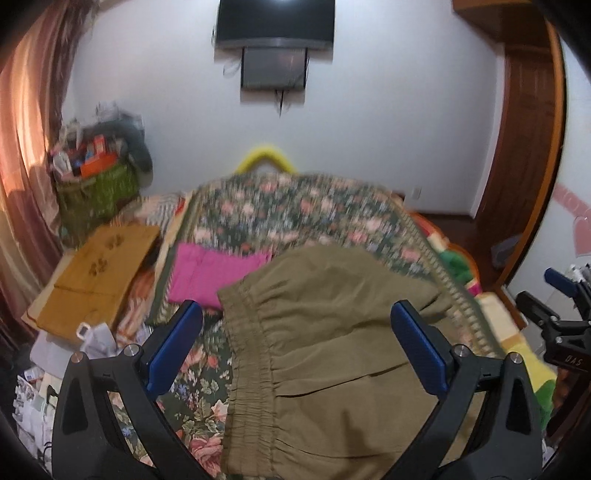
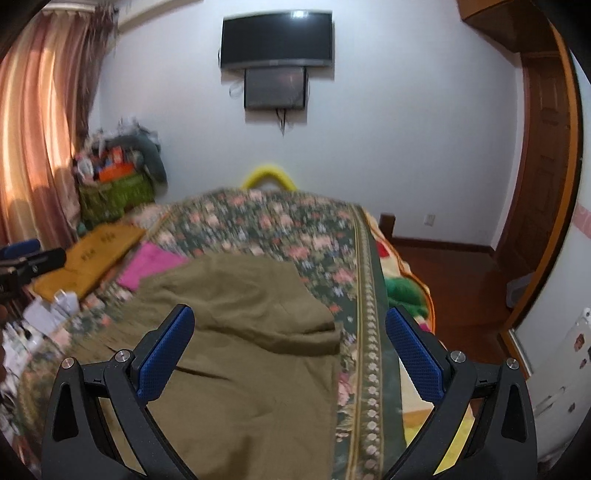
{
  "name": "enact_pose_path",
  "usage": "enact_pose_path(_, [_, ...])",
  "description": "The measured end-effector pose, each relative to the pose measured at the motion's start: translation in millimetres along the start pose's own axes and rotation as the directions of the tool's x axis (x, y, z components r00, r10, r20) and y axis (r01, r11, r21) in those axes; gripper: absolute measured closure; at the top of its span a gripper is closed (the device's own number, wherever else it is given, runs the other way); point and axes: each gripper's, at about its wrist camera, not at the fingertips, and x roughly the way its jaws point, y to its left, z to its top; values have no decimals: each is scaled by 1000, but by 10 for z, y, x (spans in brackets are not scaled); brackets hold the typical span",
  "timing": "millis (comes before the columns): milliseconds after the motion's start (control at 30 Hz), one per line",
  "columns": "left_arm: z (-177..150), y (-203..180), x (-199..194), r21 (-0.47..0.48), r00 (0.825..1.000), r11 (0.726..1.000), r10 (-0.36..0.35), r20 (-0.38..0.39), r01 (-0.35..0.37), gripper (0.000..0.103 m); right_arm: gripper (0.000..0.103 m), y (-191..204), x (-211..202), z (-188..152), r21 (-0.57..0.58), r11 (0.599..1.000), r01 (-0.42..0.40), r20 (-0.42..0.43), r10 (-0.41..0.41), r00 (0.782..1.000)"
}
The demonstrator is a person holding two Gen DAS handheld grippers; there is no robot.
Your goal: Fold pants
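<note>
Olive-green pants (image 1: 325, 350) lie on the floral bedspread (image 1: 295, 210), their gathered elastic waistband (image 1: 247, 354) running down the left side in the left wrist view. My left gripper (image 1: 297, 325) is open above them, holding nothing. In the right wrist view the pants (image 2: 236, 332) spread under my right gripper (image 2: 290, 330), which is open and empty, with the cloth's right edge near the bedspread's patterned border (image 2: 373, 332). The right gripper also shows at the right edge of the left wrist view (image 1: 554, 310).
A folded pink garment (image 1: 210, 271) lies beyond the pants, a mustard-yellow one (image 1: 99, 273) to its left. A cluttered green basket (image 1: 99, 184) stands in the far left corner. A TV (image 1: 275, 24) hangs on the wall. A wooden door (image 2: 543, 155) is at right.
</note>
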Motion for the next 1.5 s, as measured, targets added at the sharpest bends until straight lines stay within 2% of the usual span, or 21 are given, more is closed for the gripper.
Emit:
enact_pose_path(67, [-72,77,303,-25,996,1000,-2,-87,0,0,0,-55,169,-62,-14,1000,9,-53,-10,999])
enact_pose_path(167, [-185,190,642,13,981,998,55,-184,-54,0,0,-158,430,-159,-23,1000,-4,-140,1,990])
enact_pose_path(333, [-361,401,1149,41,933,997,73,-353,-62,0,1,-331,791,-227,7,999,-53,-255,53,966])
enact_pose_path(400, [-380,508,1284,85,906,992,124,-405,-97,0,2,-390,907,-258,18,998,-65,-286,68,956])
enact_pose_path(467, [-416,576,1423,113,886,988,144,-441,-105,0,3,-463,1037,-280,26,997,-68,-315,73,946])
enact_pose_path(533, [-439,634,1506,117,877,989,138,-460,-94,3,10,-509,1161,-282,46,995,-93,-344,103,933])
enact_pose_path(633, [-502,683,1647,109,858,992,109,-502,-62,13,16,-606,1337,-287,76,989,-125,-375,144,916])
enact_pose_path(700, [-548,707,1736,97,845,995,84,-528,-39,17,25,-642,1464,-287,87,986,-140,-395,163,904])
enact_pose_path(800, [-590,735,1826,82,827,997,54,-559,-9,24,40,-682,1672,-323,119,978,-174,-447,209,870])
enact_pose_path(867, [-634,732,1883,75,819,997,38,-572,6,28,45,-675,1769,-379,146,970,-196,-485,243,840])
enact_pose_path(967, [-691,745,1942,54,801,998,-1,-599,42,35,48,-636,1780,-428,100,976,-191,-489,216,845])
enact_pose_path(1000, [-718,752,1966,34,791,997,-30,-611,64,43,56,-616,1771,-445,79,980,-181,-494,196,847])
enact_pose_path(1033, [-730,758,1985,16,784,997,-54,-619,81,46,63,-594,1764,-468,60,983,-174,-503,181,845])
enact_pose_path(1067, [-732,771,2004,10,781,996,-60,-622,84,46,70,-588,1769,-485,47,983,-176,-512,175,841])
enact_pose_path(1200, [-739,858,2023,-19,788,996,-84,-610,92,47,78,-528,1775,-529,-29,985,-172,-523,132,842])
enact_pose_path(1300, [-746,837,2011,39,810,998,-21,-586,54,47,81,-525,1780,-539,-36,984,-177,-529,132,838])
enact_pose_path(1500, [-798,738,1989,123,841,992,90,-534,-28,46,84,-567,1853,-541,7,983,-186,-536,161,829])
